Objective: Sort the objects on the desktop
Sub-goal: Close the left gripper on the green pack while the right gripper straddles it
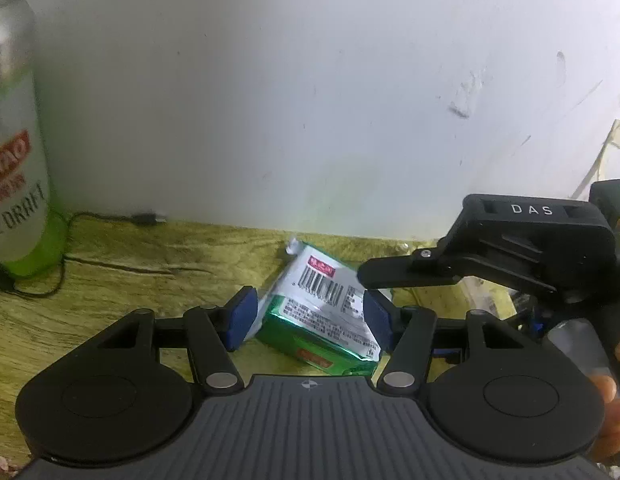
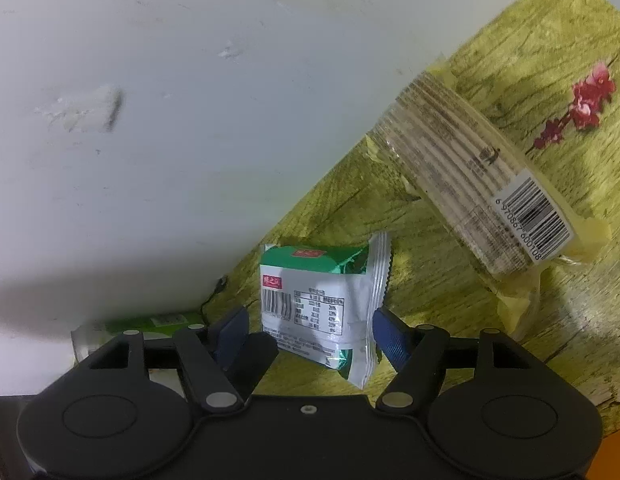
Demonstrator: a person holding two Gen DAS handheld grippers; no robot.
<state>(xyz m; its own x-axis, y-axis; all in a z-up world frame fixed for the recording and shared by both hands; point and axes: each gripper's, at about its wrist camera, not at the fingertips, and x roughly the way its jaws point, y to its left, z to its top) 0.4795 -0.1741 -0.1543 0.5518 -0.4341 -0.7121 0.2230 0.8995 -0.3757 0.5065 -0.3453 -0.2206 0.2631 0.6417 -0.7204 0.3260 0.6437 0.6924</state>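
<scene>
Snack packet [image 1: 330, 312] between open jaws, near wall [image 1: 310, 100]

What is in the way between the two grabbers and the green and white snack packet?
Nothing visible blocks it. The snack packet already sits between the blue pads of the left gripper and of the right gripper. The only crowding is the grippers themselves: each one's finger pokes into the other's view beside the packet.

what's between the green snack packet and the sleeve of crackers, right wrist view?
Nothing: bare yellow-green tabletop separates the green snack packet from the sleeve of crackers, seen in the right wrist view.
</scene>
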